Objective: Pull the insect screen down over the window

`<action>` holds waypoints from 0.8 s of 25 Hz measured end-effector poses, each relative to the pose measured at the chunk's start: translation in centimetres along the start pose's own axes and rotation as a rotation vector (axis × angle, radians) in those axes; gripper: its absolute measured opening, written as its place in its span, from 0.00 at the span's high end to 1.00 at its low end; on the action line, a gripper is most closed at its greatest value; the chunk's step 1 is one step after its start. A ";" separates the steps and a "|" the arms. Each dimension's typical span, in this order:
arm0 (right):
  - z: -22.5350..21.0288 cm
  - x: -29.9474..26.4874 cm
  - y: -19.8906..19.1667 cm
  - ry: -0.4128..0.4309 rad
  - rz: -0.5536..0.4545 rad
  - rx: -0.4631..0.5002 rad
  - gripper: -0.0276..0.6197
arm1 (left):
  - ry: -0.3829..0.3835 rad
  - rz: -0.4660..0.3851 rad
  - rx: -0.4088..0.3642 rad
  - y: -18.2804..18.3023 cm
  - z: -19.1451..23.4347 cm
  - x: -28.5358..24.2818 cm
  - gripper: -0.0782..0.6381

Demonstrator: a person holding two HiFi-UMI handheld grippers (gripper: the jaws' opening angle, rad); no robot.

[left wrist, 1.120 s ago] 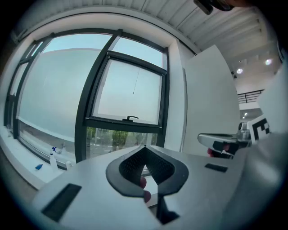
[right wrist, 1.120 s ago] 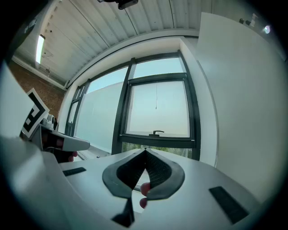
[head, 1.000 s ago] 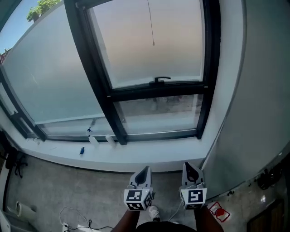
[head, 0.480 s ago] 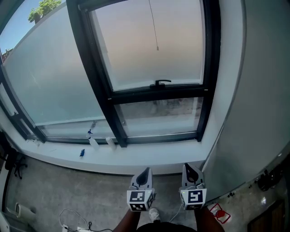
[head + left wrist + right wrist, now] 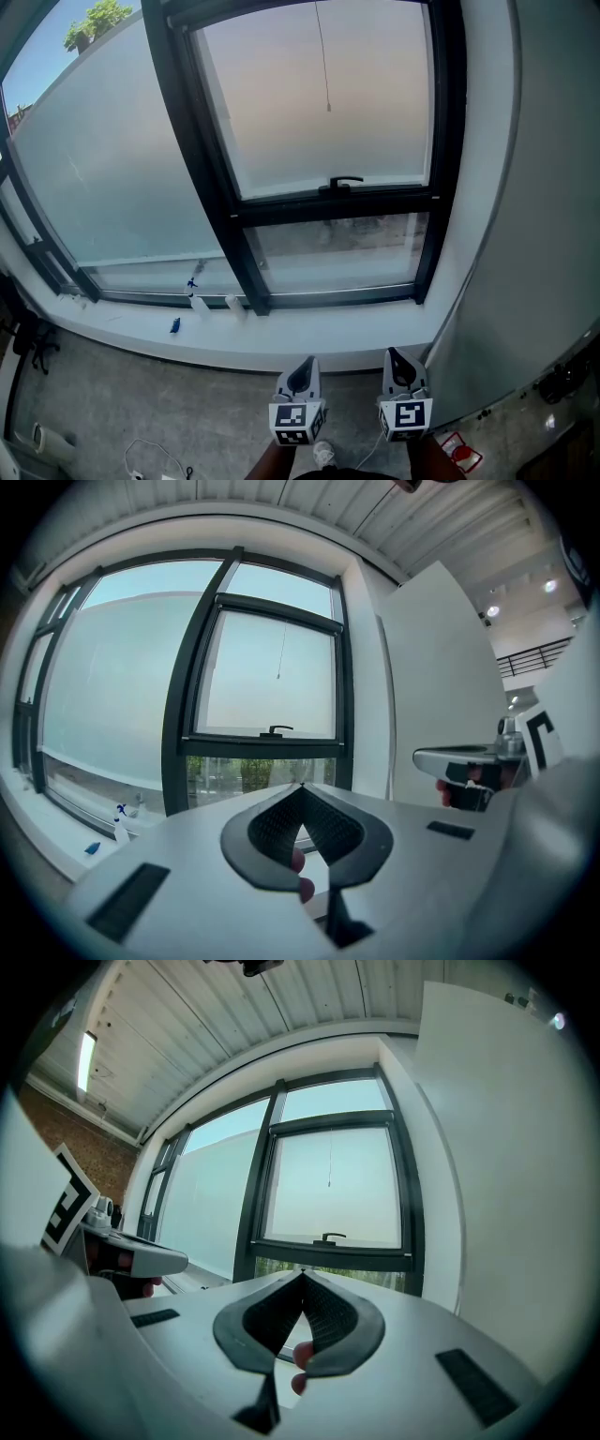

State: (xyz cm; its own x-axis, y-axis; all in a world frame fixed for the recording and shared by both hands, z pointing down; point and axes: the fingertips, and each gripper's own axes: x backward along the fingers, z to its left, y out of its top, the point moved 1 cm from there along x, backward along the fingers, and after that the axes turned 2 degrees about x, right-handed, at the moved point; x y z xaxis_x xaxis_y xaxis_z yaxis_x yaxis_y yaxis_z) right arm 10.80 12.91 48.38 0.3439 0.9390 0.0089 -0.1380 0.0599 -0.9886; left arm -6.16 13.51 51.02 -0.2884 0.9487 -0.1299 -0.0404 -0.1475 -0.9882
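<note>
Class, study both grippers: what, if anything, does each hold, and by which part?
Nothing is held. The left gripper and the right gripper are both shut with nothing between their jaws, well away from the window's hanging pull cord.

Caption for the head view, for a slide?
Left gripper and right gripper, both shut, face the window; pull cord hangs untouched.
</note>
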 end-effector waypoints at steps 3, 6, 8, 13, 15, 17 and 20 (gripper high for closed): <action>0.2 -0.8 0.0 0.003 0.001 0.008 0.95 | 0.009 -0.009 -0.003 0.4 0.6 -0.5 0.89; 0.2 -1.3 0.0 -0.002 0.004 0.008 0.95 | -0.002 -0.004 -0.009 0.0 0.8 -1.1 0.89; 0.4 -1.8 0.0 -0.005 0.005 0.006 0.95 | -0.012 0.002 -0.013 -0.1 1.0 -1.5 0.89; 0.5 -3.0 -0.3 -0.019 0.033 0.011 0.95 | -0.017 0.008 -0.017 0.4 2.1 -2.6 0.89; 0.5 -3.7 -0.5 -0.024 0.038 0.010 0.95 | -0.014 0.008 -0.008 0.7 2.7 -2.9 0.89; 0.7 -4.5 -0.5 -0.031 0.040 0.011 0.95 | -0.019 0.006 -0.012 0.6 3.6 -3.4 0.89; 1.5 -5.8 -0.3 -0.038 0.040 0.015 0.95 | -0.010 0.008 0.007 1.6 5.0 -3.8 0.89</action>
State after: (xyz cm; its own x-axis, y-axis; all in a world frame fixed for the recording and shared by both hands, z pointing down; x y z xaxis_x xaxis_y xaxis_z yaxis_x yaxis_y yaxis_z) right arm 7.48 7.93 48.79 0.3023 0.9529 -0.0250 -0.1649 0.0265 -0.9860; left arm -9.94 8.28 50.37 -0.2984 0.9446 -0.1366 -0.0453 -0.1569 -0.9866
